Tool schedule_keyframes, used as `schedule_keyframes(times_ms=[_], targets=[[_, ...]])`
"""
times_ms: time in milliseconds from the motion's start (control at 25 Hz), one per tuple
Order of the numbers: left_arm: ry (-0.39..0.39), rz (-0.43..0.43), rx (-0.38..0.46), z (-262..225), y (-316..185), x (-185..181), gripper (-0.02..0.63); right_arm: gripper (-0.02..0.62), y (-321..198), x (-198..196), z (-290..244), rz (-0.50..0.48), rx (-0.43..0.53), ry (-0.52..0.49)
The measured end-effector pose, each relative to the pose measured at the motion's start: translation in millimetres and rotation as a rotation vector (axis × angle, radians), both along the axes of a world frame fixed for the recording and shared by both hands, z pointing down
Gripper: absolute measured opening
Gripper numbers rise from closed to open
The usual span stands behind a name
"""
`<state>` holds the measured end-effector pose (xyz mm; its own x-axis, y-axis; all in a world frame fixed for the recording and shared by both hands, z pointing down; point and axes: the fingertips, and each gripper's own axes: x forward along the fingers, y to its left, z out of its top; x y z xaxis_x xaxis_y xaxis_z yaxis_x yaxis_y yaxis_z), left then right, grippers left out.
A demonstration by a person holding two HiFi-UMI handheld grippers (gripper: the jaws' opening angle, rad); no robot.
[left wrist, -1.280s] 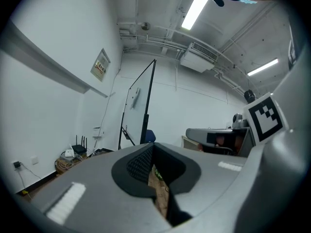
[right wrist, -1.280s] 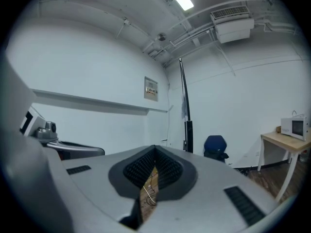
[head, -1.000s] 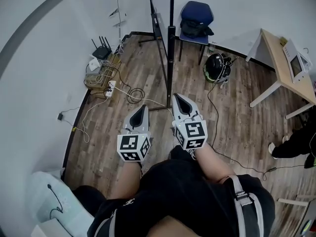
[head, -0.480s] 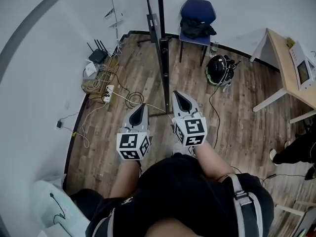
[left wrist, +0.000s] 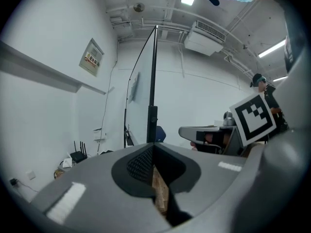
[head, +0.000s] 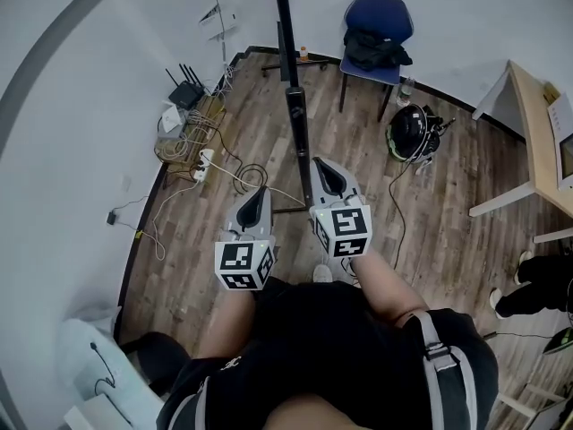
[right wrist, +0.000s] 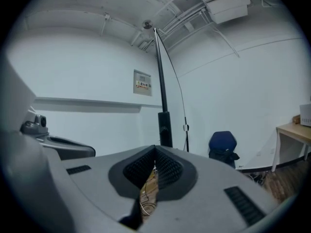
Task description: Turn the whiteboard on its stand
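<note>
Now | left hand-held gripper (head: 257, 195): pressed together, level | right hand-held gripper (head: 324, 167): pressed together, level

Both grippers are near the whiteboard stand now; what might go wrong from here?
Both grippers are shut and empty: left gripper and right gripper must open before gripping the whiteboard. Loose cables lie on the floor beside it, a trip or snag risk. The chair may block the board's swing.

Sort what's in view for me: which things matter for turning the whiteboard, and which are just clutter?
For the job: whiteboard, its stand, left gripper and right gripper, both shut and empty.

Lying about: blue chair with a bag, helmet, router, power strip, cables, desk.
</note>
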<state>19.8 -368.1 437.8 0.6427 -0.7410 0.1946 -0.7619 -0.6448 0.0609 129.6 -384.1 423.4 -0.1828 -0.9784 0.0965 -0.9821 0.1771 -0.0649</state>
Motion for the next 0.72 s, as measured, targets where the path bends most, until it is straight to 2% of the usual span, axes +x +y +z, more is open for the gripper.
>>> schedule_keyframes(times_ms=[200,280,400,520,720], targets=[[-0.003,-0.028,0.002,-1,-23,-3,0.008,0.011,-21,-7,4,-0.039,0.016,0.008],[0.016,-0.053,0.007,-4,-24,-11,0.008,0.087,-30,-11,8,-0.059,0.016,0.021],[0.014,-0.093,-0.015,7,-25,-25,0.008,0.149,-54,-9,11,-0.044,0.015,0.066],[0.031,-0.128,-0.048,16,-25,-35,0.008,0.189,-75,-2,13,-0.023,0.006,0.07],[0.032,-0.162,-0.034,13,-27,-45,0.008,0.222,-109,5,21,0.006,-0.023,0.058]])
